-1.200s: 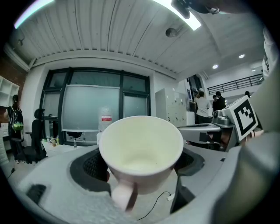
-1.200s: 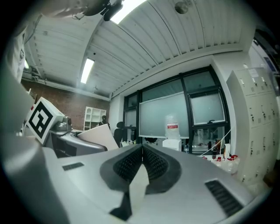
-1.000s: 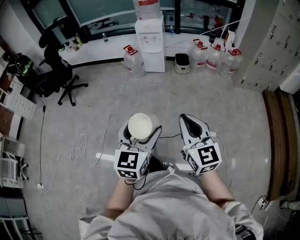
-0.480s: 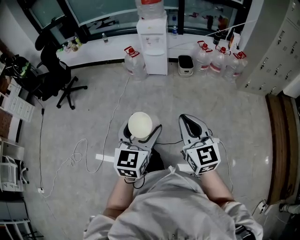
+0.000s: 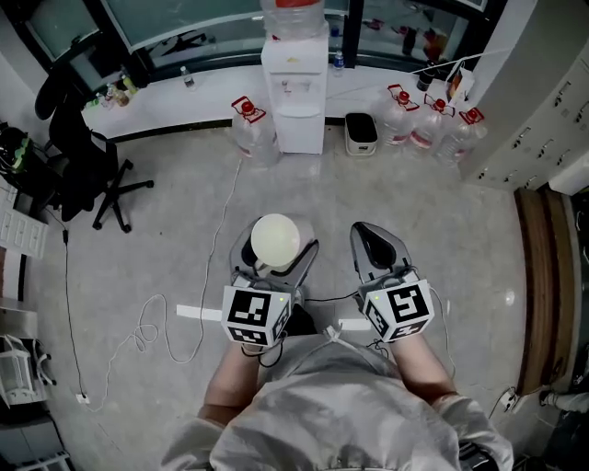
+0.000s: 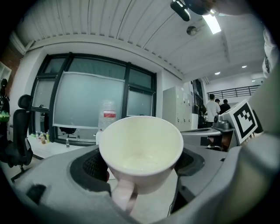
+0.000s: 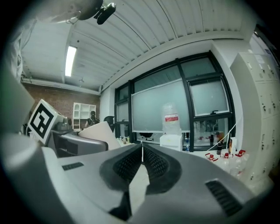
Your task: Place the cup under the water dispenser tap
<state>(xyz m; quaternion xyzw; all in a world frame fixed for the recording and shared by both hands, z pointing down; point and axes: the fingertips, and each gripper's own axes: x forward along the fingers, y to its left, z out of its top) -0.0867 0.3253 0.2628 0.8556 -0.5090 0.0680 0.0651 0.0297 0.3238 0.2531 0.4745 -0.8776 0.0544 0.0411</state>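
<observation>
left tool (image 5: 274, 250) clamps the cup (image 6: 141, 146) upright, rim up. right tool (image 5: 373, 241) is closed and empty. the water dispenser (image 5: 296, 92) stands straight ahead across the floor, well apart.

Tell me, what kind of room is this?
Probably an office or workroom: a water dispenser stands by the big windows with spare water jugs beside it, a black swivel chair sits at the left, and grey lockers line the right.

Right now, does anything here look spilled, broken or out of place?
Nothing spilled or broken. Only a loose white cable snakes across the floor, a possible trip hazard. The cup sits upright and empty in the left gripper.
</observation>
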